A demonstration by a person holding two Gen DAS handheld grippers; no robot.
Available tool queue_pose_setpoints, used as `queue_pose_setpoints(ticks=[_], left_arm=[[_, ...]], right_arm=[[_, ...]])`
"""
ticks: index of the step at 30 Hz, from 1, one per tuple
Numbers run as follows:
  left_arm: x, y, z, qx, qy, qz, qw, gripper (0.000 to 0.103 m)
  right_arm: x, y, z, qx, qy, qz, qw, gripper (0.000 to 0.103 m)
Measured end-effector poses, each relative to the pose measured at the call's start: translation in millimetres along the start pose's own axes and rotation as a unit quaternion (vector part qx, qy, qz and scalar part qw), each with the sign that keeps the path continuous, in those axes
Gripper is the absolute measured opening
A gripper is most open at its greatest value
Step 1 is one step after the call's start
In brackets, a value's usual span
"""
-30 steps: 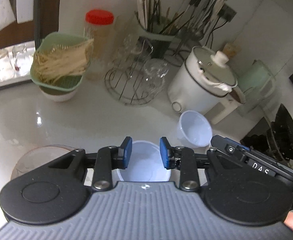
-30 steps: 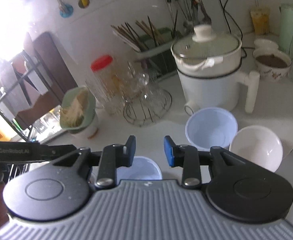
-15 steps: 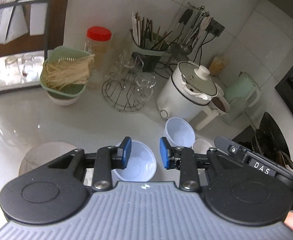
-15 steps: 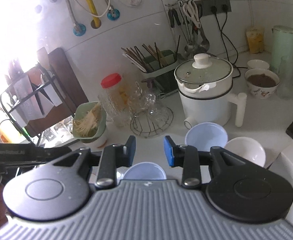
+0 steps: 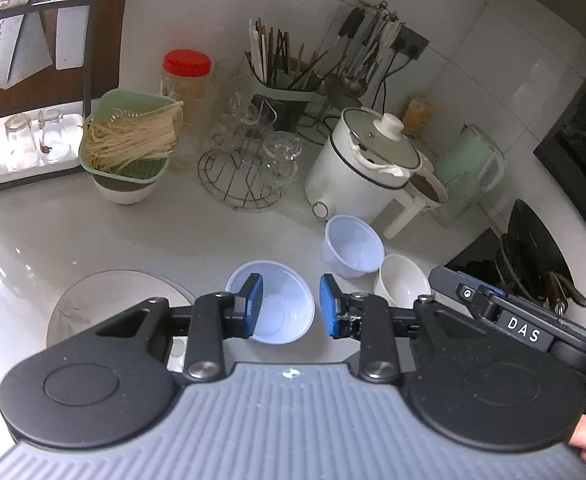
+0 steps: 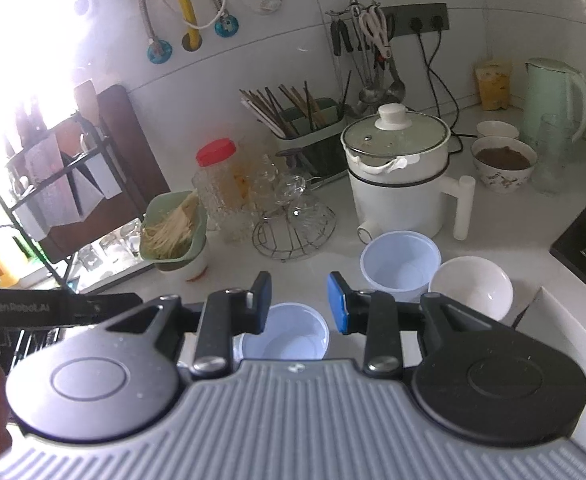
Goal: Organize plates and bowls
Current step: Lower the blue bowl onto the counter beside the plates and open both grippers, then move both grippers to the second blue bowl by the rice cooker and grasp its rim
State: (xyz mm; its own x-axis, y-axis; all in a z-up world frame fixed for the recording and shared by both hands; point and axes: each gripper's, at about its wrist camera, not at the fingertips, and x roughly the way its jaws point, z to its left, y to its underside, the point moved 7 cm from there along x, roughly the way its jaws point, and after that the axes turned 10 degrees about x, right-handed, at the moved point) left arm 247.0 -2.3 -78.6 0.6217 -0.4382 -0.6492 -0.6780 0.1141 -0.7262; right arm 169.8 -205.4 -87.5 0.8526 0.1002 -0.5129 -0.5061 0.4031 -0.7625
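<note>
The counter (image 5: 33,232) carries all task items along its near edge, with the stove corner at the right. The largest item, a flat plate (image 5: 105,300), lies at the near left edge, partly hidden by the left gripper body. Just beside it, toward the middle, sits a wide pale-blue bowl (image 5: 281,308). A taller pale-blue cup-shaped bowl (image 5: 353,246) stands further back, touching or almost touching a white bowl (image 5: 403,280) that lies nearest the stove corner. A white cooker (image 5: 357,172) stands close behind the tall bowl. The left gripper (image 5: 287,306) hovers above the wide bowl with its jaws parted and nothing between them; it is released. The right gripper (image 6: 299,304) hovers likewise over the same bowl, jaws parted and empty. Risks from this position: the bowls look light and thin-walled, so a one-sided pinch on a rim may tip or slide a bowl instead of lifting it. The glossy counter offers little grip. The tall bowl and white bowl sit so close that a finger lowered between them may knock one against the cooker handle. Both grippers share one narrow area and may collide.
</note>
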Motion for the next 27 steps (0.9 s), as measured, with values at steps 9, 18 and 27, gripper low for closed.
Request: queue_pose_setpoints(ticks=[9, 18, 27], left_arm=[[0, 18, 3, 0.03, 0.024, 0.021, 0.999, 0.035], [23, 29, -10, 0.062, 0.051, 0.054, 0.9954, 0.035], [76, -5, -28, 0.065, 0.058, 0.059, 0.9945, 0.035]], right_arm=[[-12, 21, 0, 0.018, 0.04, -0.008, 0.999, 0.035], [-21, 47, -23, 0.053, 0.083, 0.0, 0.995, 0.035], [5, 23, -52, 0.038, 0.086, 0.009, 0.996, 0.035]])
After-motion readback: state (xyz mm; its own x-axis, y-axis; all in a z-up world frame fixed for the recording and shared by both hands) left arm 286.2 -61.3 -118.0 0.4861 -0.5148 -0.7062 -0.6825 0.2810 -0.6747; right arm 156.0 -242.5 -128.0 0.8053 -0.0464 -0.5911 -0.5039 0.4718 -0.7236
